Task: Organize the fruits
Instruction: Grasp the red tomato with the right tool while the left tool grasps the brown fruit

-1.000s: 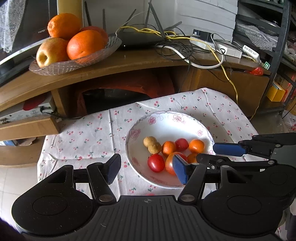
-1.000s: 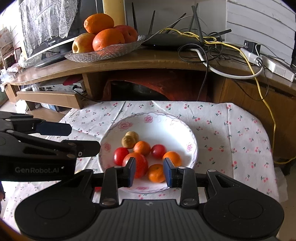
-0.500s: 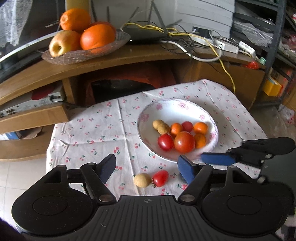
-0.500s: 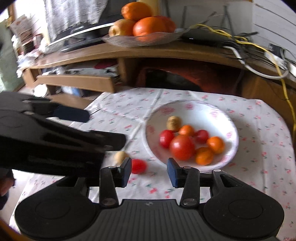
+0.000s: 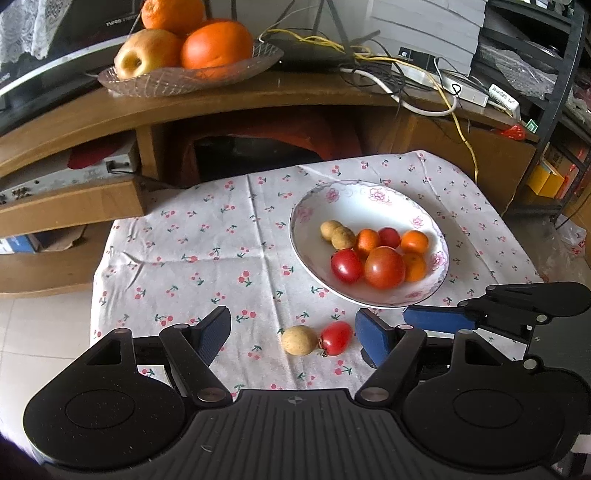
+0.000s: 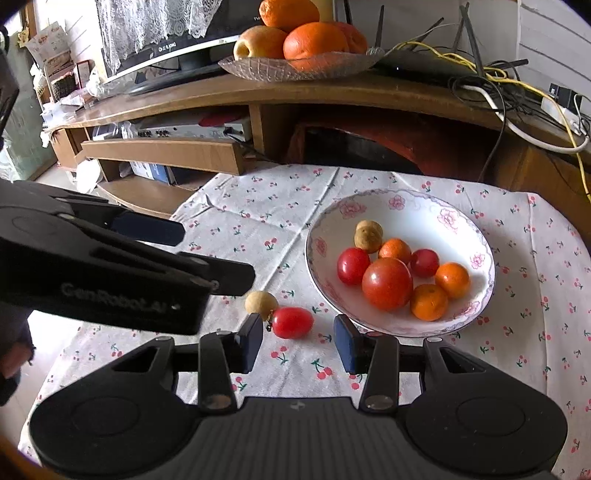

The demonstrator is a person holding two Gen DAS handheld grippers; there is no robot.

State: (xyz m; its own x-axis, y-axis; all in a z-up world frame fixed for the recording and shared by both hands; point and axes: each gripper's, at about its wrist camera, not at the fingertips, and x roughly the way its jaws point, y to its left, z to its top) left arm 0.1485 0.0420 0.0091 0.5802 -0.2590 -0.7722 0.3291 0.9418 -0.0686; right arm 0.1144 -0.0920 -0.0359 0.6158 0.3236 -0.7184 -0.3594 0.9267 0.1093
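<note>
Left hand-held gripper gaping, right hand-held gripper gaping

My left gripper: black frame w/ blue pads; right gripper same. Cloth is white w/ small red cherry print, green stems. Bowl white, pink flowers round the rim; inside, red tomatoes, orange citrus, tan-brown longans. On the cloth: one red cherry tomato & one tan longan. Wood shelf brown.

Top orange cropped by frame edge; monitor lettering illegible.
</note>
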